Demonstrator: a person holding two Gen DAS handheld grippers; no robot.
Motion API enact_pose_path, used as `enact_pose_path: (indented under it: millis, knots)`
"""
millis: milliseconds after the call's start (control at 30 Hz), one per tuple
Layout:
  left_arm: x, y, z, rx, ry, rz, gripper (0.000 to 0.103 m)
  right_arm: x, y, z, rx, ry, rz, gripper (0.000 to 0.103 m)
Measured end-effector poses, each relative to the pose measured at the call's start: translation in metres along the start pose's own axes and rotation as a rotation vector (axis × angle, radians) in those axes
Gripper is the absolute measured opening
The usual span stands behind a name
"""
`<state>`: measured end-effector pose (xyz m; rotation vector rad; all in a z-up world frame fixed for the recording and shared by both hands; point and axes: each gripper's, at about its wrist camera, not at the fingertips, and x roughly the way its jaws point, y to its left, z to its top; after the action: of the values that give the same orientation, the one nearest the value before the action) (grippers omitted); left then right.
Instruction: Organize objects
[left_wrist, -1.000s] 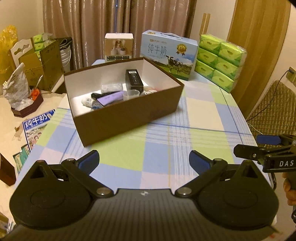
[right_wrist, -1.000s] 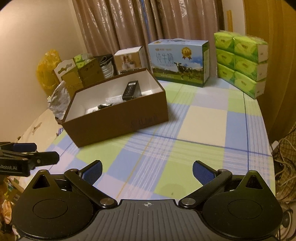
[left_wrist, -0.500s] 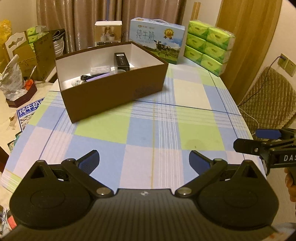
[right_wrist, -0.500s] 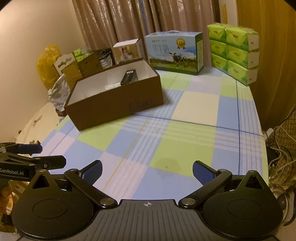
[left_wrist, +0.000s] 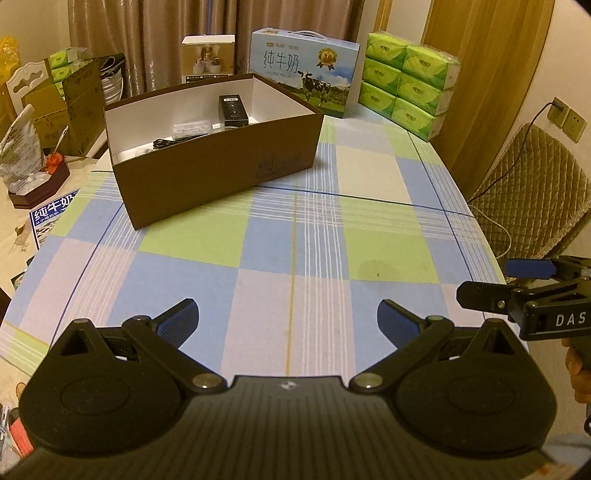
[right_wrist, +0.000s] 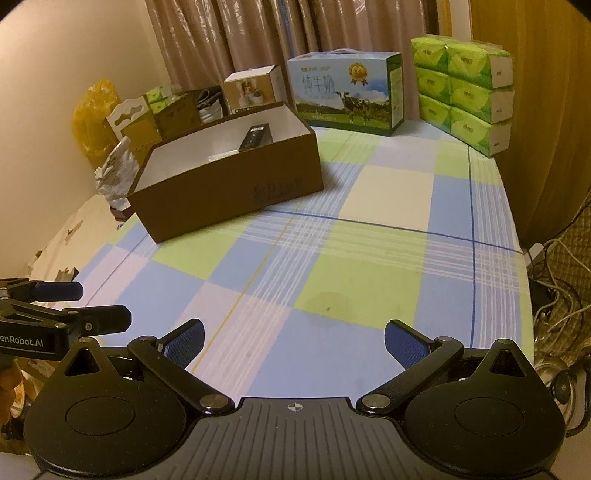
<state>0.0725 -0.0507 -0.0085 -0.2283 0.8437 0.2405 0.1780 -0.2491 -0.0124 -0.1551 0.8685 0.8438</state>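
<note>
Above the checked tablecloth (left_wrist: 295, 221), both grippers (left_wrist: 288, 321) (right_wrist: 293, 338) hang spread, empty.

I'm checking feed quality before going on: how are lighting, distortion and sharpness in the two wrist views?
Left wrist view: warm, dim indoor light; fisheye bends the checked tablecloth; the brown box is fairly sharp, its contents small and shaded. Right wrist view: same amber cast, dark corners, box front lettering blurred; the left gripper at the frame edge is stretched by the lens.
</note>
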Motion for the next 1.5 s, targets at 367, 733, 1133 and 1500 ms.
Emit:
enact_pose_path:
  millis: [367,733,1133,1500]
  knots:
    - [0.001,0.001,-0.002,-0.008,0.007,0.007,0.102,0.003,0.001,-0.002,-0.003,0.009,0.001,0.101]
    - [0.004,0.001,0.0,-0.009,0.012,0.01,0.102,0.005,0.001,-0.001,-0.004,0.013,0.0,0.101]
    - [0.007,0.002,0.002,-0.013,0.016,0.014,0.102,0.009,0.0,0.002,-0.001,0.021,0.001,0.101]
    - [0.011,0.004,0.005,-0.012,0.013,0.024,0.102,0.014,-0.003,0.004,0.013,0.03,-0.002,0.101]
